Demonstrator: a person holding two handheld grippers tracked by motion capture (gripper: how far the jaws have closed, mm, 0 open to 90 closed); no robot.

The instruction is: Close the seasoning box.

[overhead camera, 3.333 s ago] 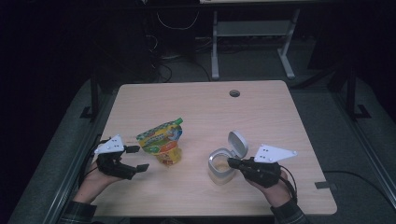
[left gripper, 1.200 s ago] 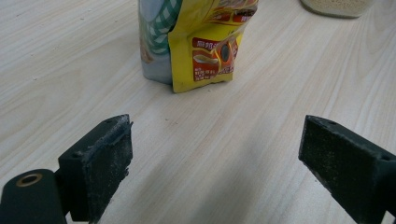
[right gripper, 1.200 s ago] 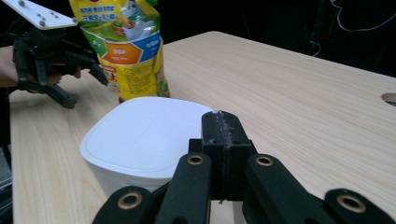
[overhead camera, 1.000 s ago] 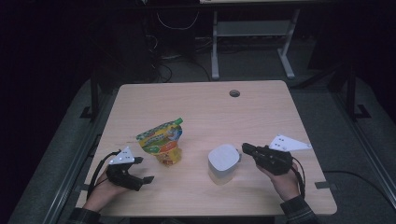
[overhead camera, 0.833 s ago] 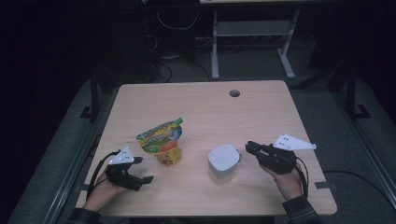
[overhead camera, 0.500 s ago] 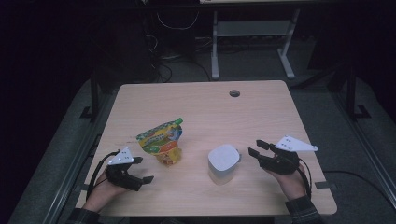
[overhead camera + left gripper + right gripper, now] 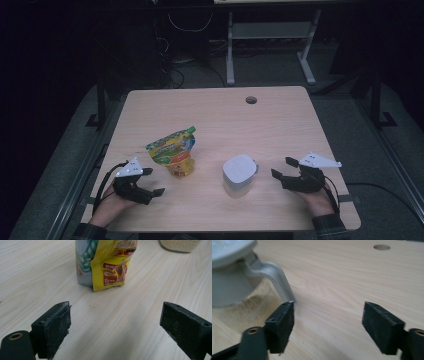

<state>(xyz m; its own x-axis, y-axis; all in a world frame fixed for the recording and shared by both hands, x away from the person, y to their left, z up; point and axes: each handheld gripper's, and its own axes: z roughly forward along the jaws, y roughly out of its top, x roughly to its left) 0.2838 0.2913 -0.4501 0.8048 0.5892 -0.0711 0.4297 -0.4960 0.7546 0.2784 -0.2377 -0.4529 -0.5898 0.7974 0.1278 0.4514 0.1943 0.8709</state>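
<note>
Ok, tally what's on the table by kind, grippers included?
Snack pouch, yellow and green: 1
Lidded container, white lid shut: 1
Handheld grippers, left gripper and right gripper, both open and empty: 2
Total: 4

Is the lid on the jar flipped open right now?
No. In the high view the grey lid lies flat and closed on the jar, with the right tool open beside it.
</note>
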